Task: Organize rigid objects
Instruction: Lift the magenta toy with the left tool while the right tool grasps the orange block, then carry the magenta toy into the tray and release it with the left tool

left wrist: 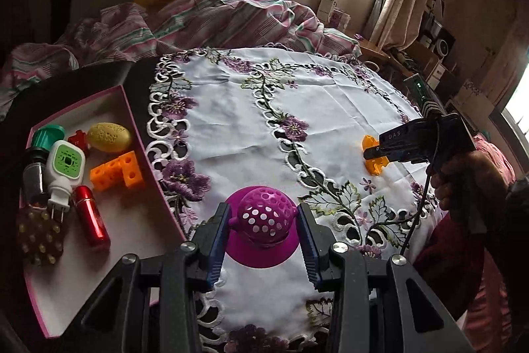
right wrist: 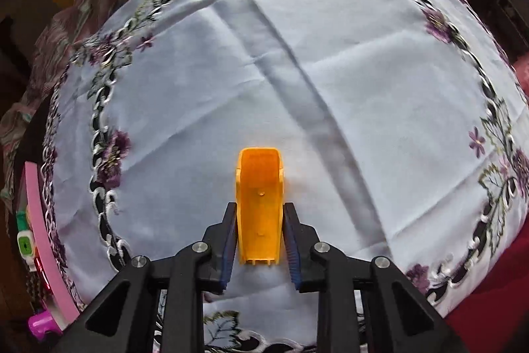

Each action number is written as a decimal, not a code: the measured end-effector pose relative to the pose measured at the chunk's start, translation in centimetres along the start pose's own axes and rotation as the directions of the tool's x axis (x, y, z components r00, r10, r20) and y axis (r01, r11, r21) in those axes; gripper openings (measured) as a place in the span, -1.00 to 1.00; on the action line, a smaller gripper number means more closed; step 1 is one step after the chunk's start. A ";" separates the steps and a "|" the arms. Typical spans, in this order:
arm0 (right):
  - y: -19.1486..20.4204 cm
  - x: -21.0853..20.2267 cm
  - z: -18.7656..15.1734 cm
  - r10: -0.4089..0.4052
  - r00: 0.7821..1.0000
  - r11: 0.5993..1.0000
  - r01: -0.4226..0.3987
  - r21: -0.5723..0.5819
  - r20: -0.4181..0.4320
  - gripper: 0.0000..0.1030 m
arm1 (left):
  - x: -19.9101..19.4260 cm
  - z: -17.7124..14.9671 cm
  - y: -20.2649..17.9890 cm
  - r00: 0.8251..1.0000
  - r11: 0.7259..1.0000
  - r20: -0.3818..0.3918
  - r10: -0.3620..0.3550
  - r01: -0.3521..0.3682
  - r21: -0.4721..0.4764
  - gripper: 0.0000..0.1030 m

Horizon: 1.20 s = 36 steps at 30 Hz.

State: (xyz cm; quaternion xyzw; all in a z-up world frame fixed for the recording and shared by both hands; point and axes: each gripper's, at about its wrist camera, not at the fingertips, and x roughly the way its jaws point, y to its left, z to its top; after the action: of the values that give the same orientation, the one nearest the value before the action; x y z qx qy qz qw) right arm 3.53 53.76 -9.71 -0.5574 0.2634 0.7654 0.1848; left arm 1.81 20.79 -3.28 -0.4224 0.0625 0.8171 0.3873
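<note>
Left gripper point(left wrist: 264, 220): we point it down, clamped on the purple strainer point(left wrist: 263, 219).
Right gripper point(right wrist: 260, 230): steeply down, closed on the orange piece point(right wrist: 260, 207).

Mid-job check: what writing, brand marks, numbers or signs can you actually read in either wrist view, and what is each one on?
"DAS": pale letters on the black upper finger of the right gripper, seen from the left wrist view.
White plug-in device in the pink-rimmed box: its green face carries a dark pattern, too small to read.
Orange plastic piece, purple perforated toy: no text visible.
</note>
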 end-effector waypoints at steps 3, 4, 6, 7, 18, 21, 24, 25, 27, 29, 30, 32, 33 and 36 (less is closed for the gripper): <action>4.3 0.6 -0.5 0.080 0.997 0.987 -0.078 -0.137 0.011 -0.51 | -0.6 -0.2 1.4 0.999 0.999 0.006 0.032 -0.032 -0.035 -0.21; 5.6 0.7 -0.6 0.093 0.996 0.980 -0.090 -0.179 0.008 -0.51 | -0.8 -0.3 1.9 0.999 0.998 0.008 0.044 -0.043 -0.049 -0.21; 7.6 0.9 -0.9 0.114 0.993 0.968 -0.109 -0.224 0.011 -0.51 | -1.2 -0.5 2.9 0.998 0.995 0.010 0.065 -0.064 -0.079 -0.21; 8.2 1.2 -1.0 0.121 0.993 0.965 -0.116 -0.236 0.006 -0.50 | -1.4 -0.6 3.3 0.997 0.992 0.011 0.079 -0.078 -0.095 -0.22; 9.5 1.2 -1.9 0.022 0.997 0.940 0.004 -0.342 0.071 -0.50 | -3.7 -1.5 7.0 0.979 0.965 0.035 0.203 -0.194 -0.175 -0.21; 10.4 1.4 -1.9 -0.004 0.996 0.928 0.036 -0.371 0.086 -0.50 | -3.9 -1.9 7.6 0.974 0.958 0.029 0.223 -0.213 -0.191 -0.21; 10.9 1.7 -1.8 -0.008 0.996 0.927 0.040 -0.373 0.088 -0.50 | -4.0 -2.2 8.1 0.971 0.952 0.021 0.239 -0.230 -0.203 -0.21; 10.8 1.7 -1.7 -0.003 0.996 0.929 0.033 -0.368 0.084 -0.50 | -4.0 -2.3 8.3 0.970 0.950 0.018 0.241 -0.232 -0.207 -0.21; 10.2 1.4 -1.9 0.009 0.997 0.934 0.019 -0.356 0.076 -0.50 | -4.0 -2.5 8.5 0.969 0.948 0.015 0.247 -0.239 -0.210 -0.21; 9.9 1.4 -1.8 0.019 0.997 0.937 0.006 -0.350 0.069 -0.50 | -4.0 -2.7 8.7 0.968 0.946 0.010 0.252 -0.244 -0.212 -0.21; 9.9 1.4 -1.8 0.023 0.998 0.939 0.001 -0.343 0.066 -0.50 | -4.1 -2.8 8.8 0.968 0.945 0.008 0.252 -0.245 -0.216 -0.21; 10.1 1.5 -1.8 0.016 0.997 0.936 0.010 -0.353 0.070 -0.50 | -4.1 -2.9 8.9 0.967 0.944 0.005 0.255 -0.247 -0.218 -0.21; 10.3 1.5 -1.9 0.009 0.997 0.932 0.018 -0.361 0.074 -0.50 | -4.1 -2.9 9.0 0.966 0.943 0.005 0.257 -0.250 -0.219 -0.22; 10.5 1.5 -2.0 -0.007 0.996 0.927 0.039 -0.372 0.087 -0.50 | -4.1 -3.1 9.2 0.966 0.942 -0.001 0.257 -0.250 -0.225 -0.21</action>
State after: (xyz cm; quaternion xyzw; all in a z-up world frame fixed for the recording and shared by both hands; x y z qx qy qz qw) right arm -1.46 44.18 -9.60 -0.5527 0.0985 0.8220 0.0955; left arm -1.15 10.71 -4.26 -0.4400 0.0186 0.8679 0.2298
